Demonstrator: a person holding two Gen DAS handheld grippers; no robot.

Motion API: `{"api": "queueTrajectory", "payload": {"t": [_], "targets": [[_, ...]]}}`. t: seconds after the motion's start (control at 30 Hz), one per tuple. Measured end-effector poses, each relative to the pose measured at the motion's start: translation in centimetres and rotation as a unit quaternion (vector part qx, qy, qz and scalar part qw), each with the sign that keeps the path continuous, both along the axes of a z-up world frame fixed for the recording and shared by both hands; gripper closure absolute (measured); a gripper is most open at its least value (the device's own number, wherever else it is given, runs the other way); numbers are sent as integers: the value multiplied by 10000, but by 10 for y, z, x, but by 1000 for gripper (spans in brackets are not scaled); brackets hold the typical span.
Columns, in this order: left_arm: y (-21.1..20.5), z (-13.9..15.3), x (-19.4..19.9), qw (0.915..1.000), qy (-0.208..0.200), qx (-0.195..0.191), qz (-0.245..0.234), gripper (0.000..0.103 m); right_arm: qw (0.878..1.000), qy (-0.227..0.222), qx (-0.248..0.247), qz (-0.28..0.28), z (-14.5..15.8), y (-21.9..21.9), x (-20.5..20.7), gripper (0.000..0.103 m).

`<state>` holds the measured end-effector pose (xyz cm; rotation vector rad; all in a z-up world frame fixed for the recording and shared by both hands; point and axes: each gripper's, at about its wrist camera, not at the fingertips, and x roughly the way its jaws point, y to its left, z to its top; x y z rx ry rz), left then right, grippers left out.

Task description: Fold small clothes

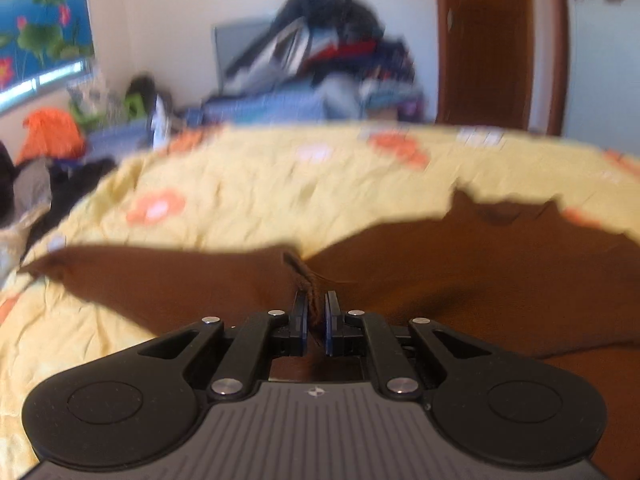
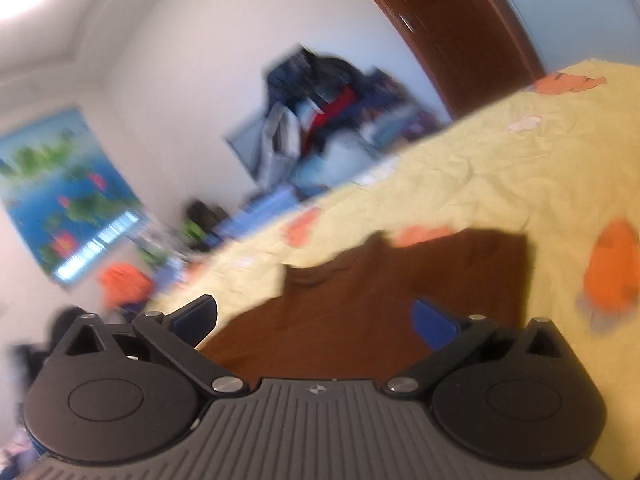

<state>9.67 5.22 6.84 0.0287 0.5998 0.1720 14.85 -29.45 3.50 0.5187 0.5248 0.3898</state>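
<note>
A brown garment (image 1: 460,280) lies spread on the yellow flowered bedsheet (image 1: 280,192). In the left wrist view my left gripper (image 1: 316,312) is shut on a pinched ridge of the brown cloth, which stands up between the blue pads. One sleeve of the garment stretches off to the left. In the right wrist view the same brown garment (image 2: 380,292) lies below and ahead of my right gripper (image 2: 316,320), whose jaws stand wide open with nothing between them. The view is tilted and blurred.
A heap of clothes (image 1: 320,64) is piled against the far wall beyond the bed. A brown wooden door (image 1: 496,40) stands at the right. An orange item (image 1: 48,132) and dark clothes lie left of the bed. A lotus poster (image 2: 68,196) hangs on the wall.
</note>
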Motion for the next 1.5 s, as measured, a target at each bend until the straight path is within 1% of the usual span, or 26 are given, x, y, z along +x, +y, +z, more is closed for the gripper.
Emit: {"api": "queueTrajectory", "payload": {"t": [0.03, 0.07, 0.13, 0.17, 0.2, 0.23, 0.27, 0.33, 0.43, 0.5, 0.53, 0.6, 0.67, 0.73, 0.8, 0.87, 0.93, 1.03, 1.13, 1.17, 1.2, 1.23, 1.33, 1.4, 1.43, 1.5], "targets": [[-7, 3, -1, 9997, -107, -150, -188, 93, 9993, 217, -307, -32, -3, 4, 19, 0], [-15, 3, 1, 9982, -124, -330, -484, 87, 9970, 412, -644, -79, -8, 9, 35, 0], [-29, -7, 16, 9949, 71, -543, -843, 73, 9897, 803, -1181, -49, -24, 16, 61, 0], [-33, -16, 26, 9937, 244, -615, -903, 63, 9848, 830, -1525, -109, -31, 18, 67, 0], [-33, -27, 38, 9922, 496, -704, -902, 58, 9792, 572, -1943, -111, -36, 22, 65, 0], [-30, -40, 49, 9903, 762, -821, -818, 58, 9681, 522, -2445, -183, -41, 24, 65, 0], [-24, -47, 49, 9914, 582, -828, -830, 56, 9592, 475, -2771, -287, -45, 23, 64, 0], [-18, -53, 47, 9927, 391, -639, -948, 54, 9652, 487, -2538, -389, -45, 13, 64, 0], [-11, -52, 35, 9919, 302, -513, -1119, 54, 9509, 502, -3034, -354, -48, 29, 66, 0], [6, -43, 16, 9930, 26, -638, -994, 50, 9531, 515, -2958, -367, -49, 27, 67, 0], [16, -36, 7, 9928, -200, -752, -912, 46, 9542, 511, -2924, -367, -48, 26, 65, 0], [48, -24, -20, 9896, -682, -1004, -773, 17, 9534, 501, -2951, -368, -47, 26, 65, 0], [83, -14, -42, 9888, -1067, -977, -359, 3, 9540, 496, -2933, -373, -47, 26, 65, 0], [121, -10, -52, 9891, -1164, -884, 159, 2, 9540, 491, -2934, -378, -46, 26, 66, 0], [166, -10, -56, 9838, -1157, -1147, 748, 2, 9544, 487, -2920, -382, -46, 26, 67, 0], [212, -11, -61, 9680, -1196, -1790, 1290, 2, 9549, 482, -2904, -386, -46, 25, 67, 0], [255, -18, -62, 9447, -1222, -2376, 1903, 2, 9550, 480, -2902, -388, -46, 25, 67, 0], [313, -37, -70, 8995, -1380, -3289, 2524, 2, 9557, 468, -2882, -386, -46, 24, 67, 0], [358, -58, -68, 8447, -1573, -4349, 2694, 3, 9568, 462, -2845, -388, -45, 23, 66, 0], [367, -64, -62, 8296, -1577, -4623, 2707, 3, 9566, 463, -2851, -388, -45, 24, 66, 0], [375, -70, -58, 8183, -1586, -4783, 2765, 4, 9564, 464, -2858, -387, -45, 24, 66, 0], [378, -72, -49, 8170, -1641, -4757, 2815, 5, 9564, 464, -2856, -389, -45, 24, 66, 0], [382, -71, -28, 8242, -1648, -4646, 2788, 9, 9565, 464, -2853, -391, -45, 24, 66, 0], [384, -72, -10, 8324, -1568, -4529, 2784, 17, 9566, 461, -2851, -392, -45, 24, 66, 0], [385, -72, 0, 8401, -1496, -4389, 2815, 23, 9566, 462, -2851, -392, -45, 24, 66, 0], [385, -72, 17, 8563, -1291, -4114, 2844, 57, 9567, 463, -2846, -392, -45, 23, 66, 0]]}}
